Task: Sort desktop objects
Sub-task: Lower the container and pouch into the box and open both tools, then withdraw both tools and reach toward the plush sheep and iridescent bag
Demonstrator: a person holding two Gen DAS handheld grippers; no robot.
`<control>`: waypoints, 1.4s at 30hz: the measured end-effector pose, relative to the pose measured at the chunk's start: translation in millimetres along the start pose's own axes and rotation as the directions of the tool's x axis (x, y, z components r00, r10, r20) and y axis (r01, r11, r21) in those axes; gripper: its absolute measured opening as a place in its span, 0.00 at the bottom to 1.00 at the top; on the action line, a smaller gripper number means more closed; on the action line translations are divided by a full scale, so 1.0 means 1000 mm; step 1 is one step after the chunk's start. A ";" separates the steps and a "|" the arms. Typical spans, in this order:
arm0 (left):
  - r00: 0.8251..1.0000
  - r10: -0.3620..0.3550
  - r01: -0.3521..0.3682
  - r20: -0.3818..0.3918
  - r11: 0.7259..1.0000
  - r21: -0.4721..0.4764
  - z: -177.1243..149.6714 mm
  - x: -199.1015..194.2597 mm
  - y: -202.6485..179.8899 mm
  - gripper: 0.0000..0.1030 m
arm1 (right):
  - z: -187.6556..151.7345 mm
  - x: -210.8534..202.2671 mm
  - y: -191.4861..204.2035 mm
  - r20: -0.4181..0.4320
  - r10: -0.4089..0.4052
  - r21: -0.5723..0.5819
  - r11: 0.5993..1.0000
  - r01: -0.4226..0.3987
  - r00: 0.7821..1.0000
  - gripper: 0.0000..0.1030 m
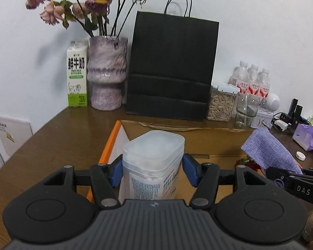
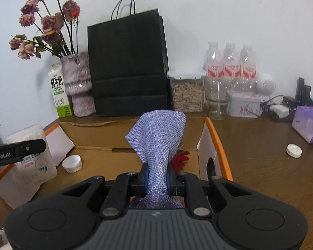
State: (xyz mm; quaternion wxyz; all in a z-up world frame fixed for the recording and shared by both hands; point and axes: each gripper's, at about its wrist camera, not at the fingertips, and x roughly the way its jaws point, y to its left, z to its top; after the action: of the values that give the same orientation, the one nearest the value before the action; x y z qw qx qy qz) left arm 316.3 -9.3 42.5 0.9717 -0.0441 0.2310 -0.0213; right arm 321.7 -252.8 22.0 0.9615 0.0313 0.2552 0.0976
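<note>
A: Left gripper [image 1: 153,171], jaws clenched on the frosted plastic container [image 1: 154,158]; blue pads [image 1: 190,171] press both its sides. Printed label faces the camera, container upright.

B: Right gripper [image 2: 157,180]?

A: Jaws pinched nearly together on a lilac mesh cloth [image 2: 158,137]. The cloth stands up above the pads, and a bunched end shows behind them.

B: What lies below?

A: An open cardboard box [image 2: 133,139] with orange-edged flaps on the brown counter [image 2: 252,145]. Both held things hang over it. Inside: a white cap [image 2: 72,163] and something red [image 2: 180,159], half hidden by the cloth.

B: Further out?

A: Along the wall: milk carton [image 1: 77,77], marbled vase [image 1: 107,73] of wilted roses, black paper bag [image 1: 173,68], a seed jar [image 2: 187,91], three water bottles [image 2: 229,62]. A small white disc [image 2: 294,150] lies right of the box.
</note>
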 end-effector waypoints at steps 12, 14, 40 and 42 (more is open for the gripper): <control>0.999 -0.013 0.012 0.053 1.000 0.023 0.001 -0.011 -0.003 0.88 | -0.004 -0.006 0.005 -0.003 -0.007 -0.008 1.000 0.007 1.000 0.38; 0.997 -0.012 0.009 0.082 0.999 0.038 0.002 -0.018 -0.007 1.00 | -0.003 -0.012 0.007 0.020 -0.008 -0.014 1.000 0.008 1.000 0.61; 0.985 0.029 -0.034 0.168 0.999 0.027 0.001 -0.046 -0.006 1.00 | 0.003 -0.048 0.022 0.099 0.004 -0.073 0.997 0.003 0.995 1.00; 0.984 0.023 -0.028 0.176 0.999 0.024 0.002 -0.049 -0.006 1.00 | 0.005 -0.050 0.025 0.104 0.002 -0.084 0.996 0.007 0.995 1.00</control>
State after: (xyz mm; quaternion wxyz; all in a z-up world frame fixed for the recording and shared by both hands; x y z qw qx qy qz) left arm 273.7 -11.6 66.8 0.9890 -0.0300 0.1449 -0.0079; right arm 276.8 -238.3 53.3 0.9740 -0.0046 0.2006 0.1054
